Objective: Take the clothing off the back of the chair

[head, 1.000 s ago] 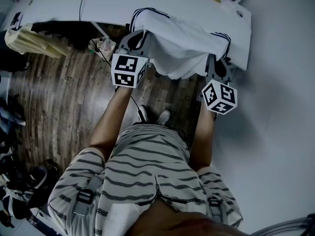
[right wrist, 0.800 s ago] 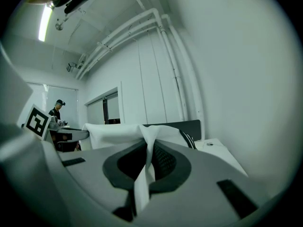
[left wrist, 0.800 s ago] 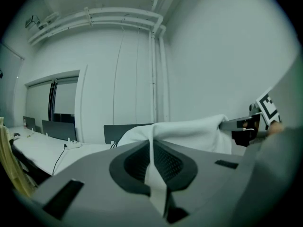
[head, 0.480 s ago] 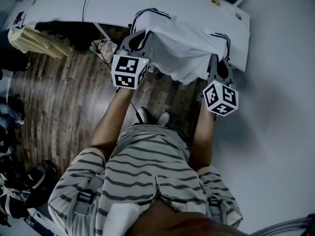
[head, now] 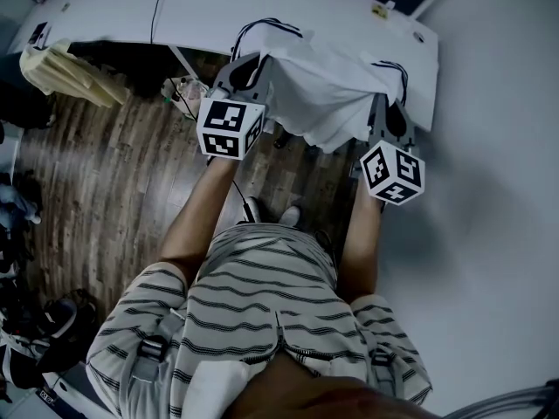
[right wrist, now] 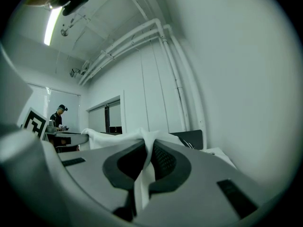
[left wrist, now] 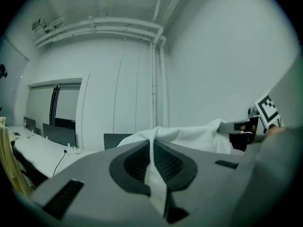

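A white garment with dark striped trim (head: 325,94) hangs stretched between my two grippers above the wooden floor. My left gripper (head: 251,70) is shut on its left edge, and in the left gripper view a fold of the white cloth (left wrist: 155,176) is pinched between the jaws of the left gripper (left wrist: 152,149). My right gripper (head: 389,113) is shut on the right edge, and the cloth (right wrist: 141,178) runs down between the jaws of the right gripper (right wrist: 147,148). The garment's lower hem hangs free. I cannot make out the chair under the garment.
A long white desk (head: 210,11) with a black cable runs just beyond the garment. A beige cloth (head: 65,70) hangs at the desk's left end. A white wall (head: 498,190) is close on the right. Bags and shoes (head: 35,339) lie at lower left. A person stands far off (right wrist: 57,117).
Both grippers have risen together with the garment, and its hanging hem has lifted farther off the floor. Both grips stay the same.
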{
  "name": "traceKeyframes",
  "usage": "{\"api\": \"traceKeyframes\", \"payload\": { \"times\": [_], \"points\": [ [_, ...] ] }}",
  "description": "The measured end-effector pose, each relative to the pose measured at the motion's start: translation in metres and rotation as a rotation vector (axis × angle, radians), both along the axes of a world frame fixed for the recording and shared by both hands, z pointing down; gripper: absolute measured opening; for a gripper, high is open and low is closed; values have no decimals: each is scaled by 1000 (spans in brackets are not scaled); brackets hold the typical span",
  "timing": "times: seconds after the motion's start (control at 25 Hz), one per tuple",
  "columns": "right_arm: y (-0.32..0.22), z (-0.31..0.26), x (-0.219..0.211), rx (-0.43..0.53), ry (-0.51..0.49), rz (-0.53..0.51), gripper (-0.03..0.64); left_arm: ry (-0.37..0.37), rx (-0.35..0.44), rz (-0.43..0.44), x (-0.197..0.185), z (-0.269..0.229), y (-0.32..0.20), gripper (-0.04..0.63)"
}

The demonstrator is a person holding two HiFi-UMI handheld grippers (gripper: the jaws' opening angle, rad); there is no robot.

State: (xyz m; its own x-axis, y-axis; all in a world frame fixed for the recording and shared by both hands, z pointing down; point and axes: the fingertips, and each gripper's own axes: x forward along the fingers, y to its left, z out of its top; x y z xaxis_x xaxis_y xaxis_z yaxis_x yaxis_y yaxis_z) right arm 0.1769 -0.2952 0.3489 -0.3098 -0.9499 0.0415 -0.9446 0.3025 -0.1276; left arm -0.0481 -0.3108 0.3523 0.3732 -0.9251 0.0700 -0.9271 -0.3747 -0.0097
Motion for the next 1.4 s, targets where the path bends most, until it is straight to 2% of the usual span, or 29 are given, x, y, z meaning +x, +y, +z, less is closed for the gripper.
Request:
{"api": "traceKeyframes", "payload": {
  "times": [0.52,1.4],
  "points": [
    [22,-27,-3,49,-15,23,29,40,56,-1,-2,-29,24,31],
    [59,-78,-17,145,-28,-13,29,91,148,8,-10,-78,66,31]
  ]
}}
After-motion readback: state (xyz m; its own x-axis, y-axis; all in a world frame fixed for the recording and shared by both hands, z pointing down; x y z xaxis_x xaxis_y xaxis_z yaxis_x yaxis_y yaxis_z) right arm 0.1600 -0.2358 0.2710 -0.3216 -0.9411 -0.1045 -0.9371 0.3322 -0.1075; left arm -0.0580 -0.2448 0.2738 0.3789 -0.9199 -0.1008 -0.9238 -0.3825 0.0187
